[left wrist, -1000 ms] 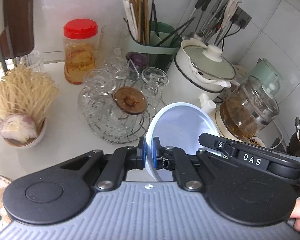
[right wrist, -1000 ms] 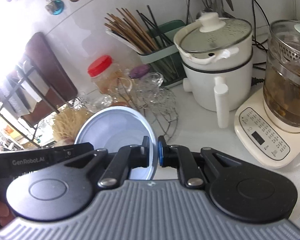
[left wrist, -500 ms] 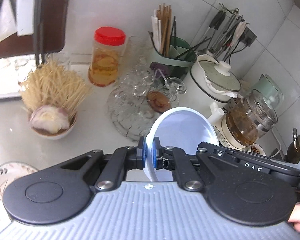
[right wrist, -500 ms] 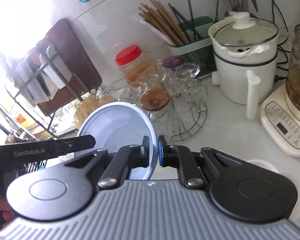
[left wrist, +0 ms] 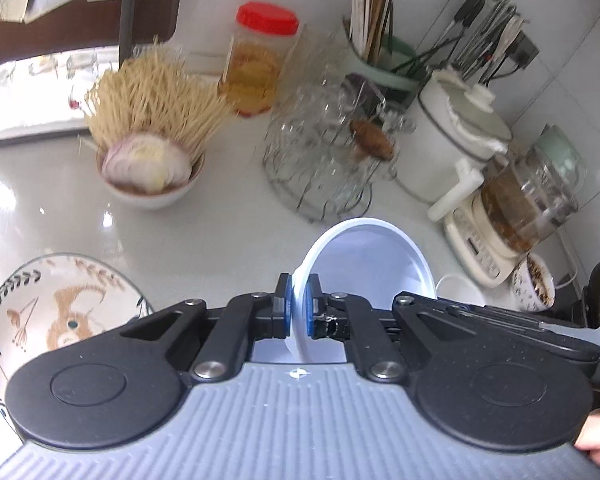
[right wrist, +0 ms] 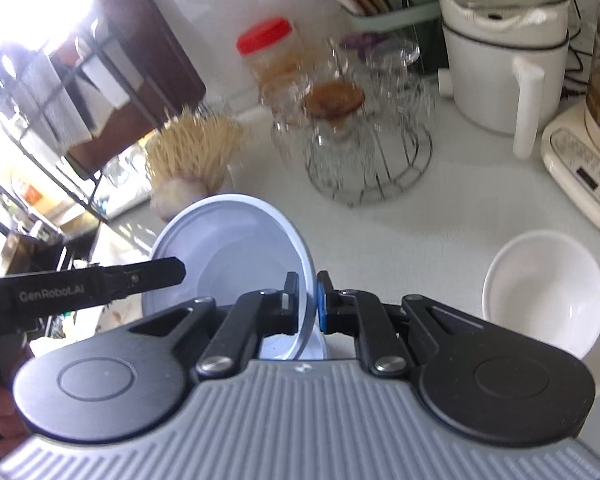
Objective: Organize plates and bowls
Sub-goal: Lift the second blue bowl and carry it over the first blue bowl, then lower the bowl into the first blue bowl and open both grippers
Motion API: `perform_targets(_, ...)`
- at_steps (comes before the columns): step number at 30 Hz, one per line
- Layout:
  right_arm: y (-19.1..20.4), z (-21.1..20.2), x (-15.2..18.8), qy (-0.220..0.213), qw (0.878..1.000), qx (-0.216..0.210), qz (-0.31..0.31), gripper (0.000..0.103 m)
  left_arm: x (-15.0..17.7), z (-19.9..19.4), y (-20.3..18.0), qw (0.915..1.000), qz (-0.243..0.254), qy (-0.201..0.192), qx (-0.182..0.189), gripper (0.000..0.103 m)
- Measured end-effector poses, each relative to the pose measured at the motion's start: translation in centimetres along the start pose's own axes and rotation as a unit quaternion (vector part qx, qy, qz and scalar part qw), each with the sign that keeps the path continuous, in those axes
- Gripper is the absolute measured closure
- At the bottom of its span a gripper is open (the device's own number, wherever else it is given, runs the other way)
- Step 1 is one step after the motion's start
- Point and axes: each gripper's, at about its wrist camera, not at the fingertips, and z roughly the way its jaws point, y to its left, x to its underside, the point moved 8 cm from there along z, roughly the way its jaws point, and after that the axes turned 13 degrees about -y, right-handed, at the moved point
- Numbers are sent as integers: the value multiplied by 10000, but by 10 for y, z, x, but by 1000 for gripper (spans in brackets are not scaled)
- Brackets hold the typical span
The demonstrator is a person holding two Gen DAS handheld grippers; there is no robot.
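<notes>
Both grippers hold one pale blue bowl point(left wrist: 372, 264) by opposite rims, above the white counter. My left gripper point(left wrist: 298, 312) is shut on its left rim. My right gripper point(right wrist: 308, 304) is shut on its right rim; the bowl point(right wrist: 236, 256) shows tilted there, with the left gripper's finger crossing it. A patterned plate with a rabbit picture point(left wrist: 60, 312) lies on the counter at lower left. A small white bowl point(right wrist: 544, 292) sits on the counter at the right. A bowl of noodles and onion point(left wrist: 148, 160) stands further back.
A wire rack of glass cups point(left wrist: 324, 160), a red-lidded jar point(left wrist: 260, 60), a chopstick holder point(left wrist: 376, 40), a white electric pot point(right wrist: 504, 52) and a glass kettle on a cream base point(left wrist: 516, 208) line the back. A dish rack point(right wrist: 40, 120) stands at left.
Both grippers with the blue bowl have pulled back and to the left from the counter's back. The patterned plate and the small white bowl have come into view.
</notes>
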Motion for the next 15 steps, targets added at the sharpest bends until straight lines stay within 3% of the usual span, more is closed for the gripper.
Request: perform_targets(15, 1, 24, 47, 408, 9989, 236, 20, 89, 47, 24, 29, 9966, 237, 771, -183, 95)
